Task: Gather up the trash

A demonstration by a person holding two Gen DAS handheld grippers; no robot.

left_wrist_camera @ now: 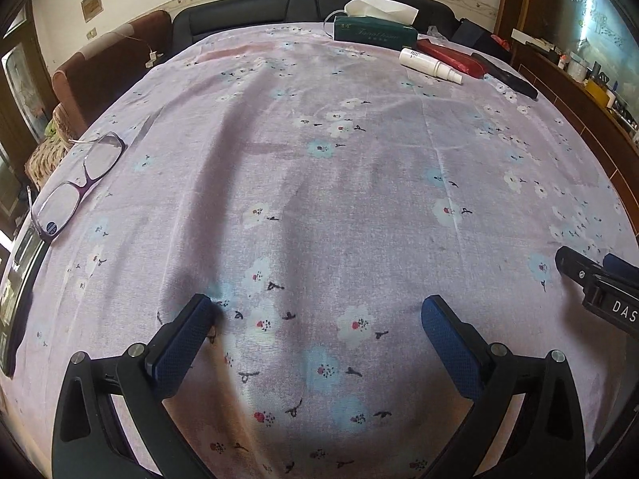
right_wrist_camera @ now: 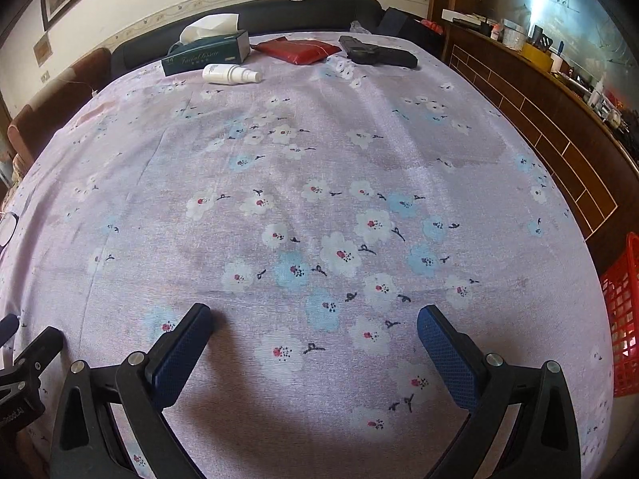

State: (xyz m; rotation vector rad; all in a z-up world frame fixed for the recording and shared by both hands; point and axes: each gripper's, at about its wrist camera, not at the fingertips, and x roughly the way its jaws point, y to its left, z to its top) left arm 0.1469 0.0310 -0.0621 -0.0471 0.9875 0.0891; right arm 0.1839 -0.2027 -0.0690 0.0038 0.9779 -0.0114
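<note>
Hovering over a floral cloth [left_wrist_camera: 319, 183] on the counter, both grippers are spread wide with nothing between their blue pads. The left gripper [left_wrist_camera: 317, 317] fills the bottom of its view; the right gripper [right_wrist_camera: 315, 325] does likewise. At the top of the right view lie a green tissue box [right_wrist_camera: 205, 56], a white spray bottle [right_wrist_camera: 231, 74] just below it, a red pouch [right_wrist_camera: 297, 50] and a black case [right_wrist_camera: 377, 55]. Glasses [left_wrist_camera: 76, 187] rest at the left edge of the left view. A red basket [right_wrist_camera: 621, 319] stands at the right edge, off the counter. No loose trash can be made out on the cloth.
</note>
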